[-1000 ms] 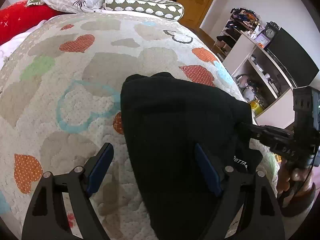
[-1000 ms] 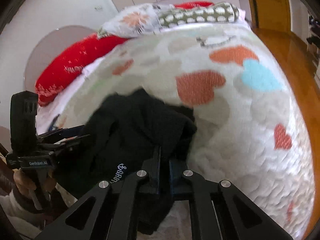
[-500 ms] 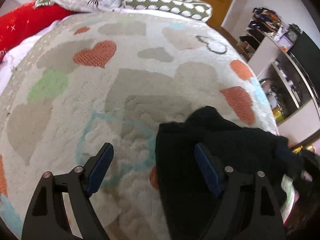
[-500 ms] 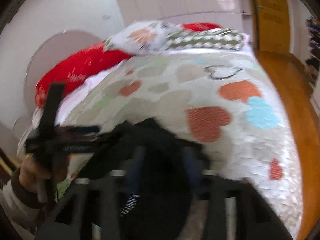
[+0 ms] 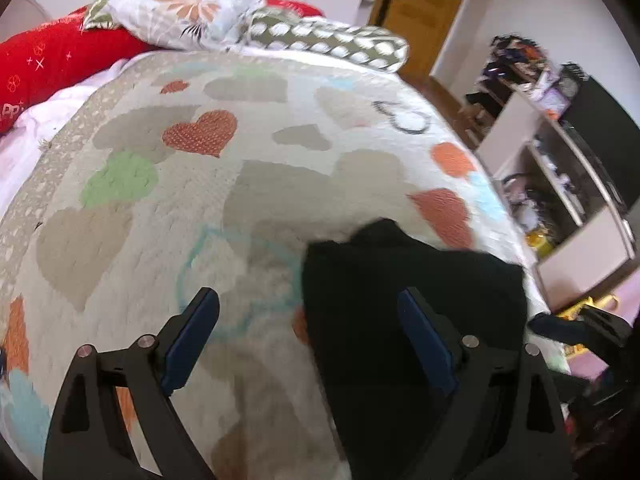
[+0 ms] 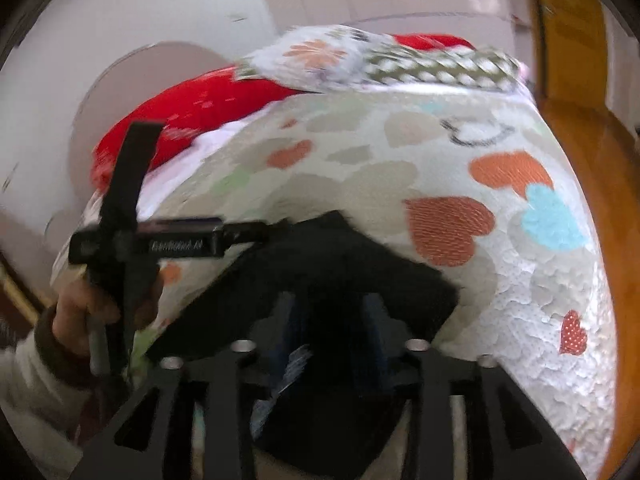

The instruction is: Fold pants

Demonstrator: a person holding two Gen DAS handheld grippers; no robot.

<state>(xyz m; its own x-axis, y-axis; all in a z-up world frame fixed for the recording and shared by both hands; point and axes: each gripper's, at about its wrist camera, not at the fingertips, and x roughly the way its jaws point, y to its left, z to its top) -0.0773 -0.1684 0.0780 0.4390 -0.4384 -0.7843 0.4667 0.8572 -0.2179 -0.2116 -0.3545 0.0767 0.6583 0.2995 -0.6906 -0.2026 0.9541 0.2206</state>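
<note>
Lying folded into a dark bundle at the near right edge of the bed [image 5: 248, 200], the black pants [image 5: 400, 288] rest on a quilt [image 6: 480, 280] patterned with orange, green, blue and grey hearts. Seen from the left wrist, the left claw [image 5: 308, 328] is spread wide and still opening, its left blue pad [image 5: 192, 332] over bare quilt and its right pad over the pants, neither pressing on the cloth. Seen from the right wrist, the right claw [image 6: 332, 320] is released and opening too, its blurred blue pads standing apart above the black fabric, which lies between and beneath them without being pinched. In that view a hand [image 6: 84, 312] in a pale sleeve grips the handle of the left claw at the left, near the far left corner of the pants. At the far end of the bed lie a red pillow [image 5: 48, 64], a floral pillow [image 5: 180, 12] and a green spotted bolster [image 5: 332, 42]. A wooden door [image 5: 424, 4] and cluttered shelves [image 5: 560, 168] stand to the right.
</note>
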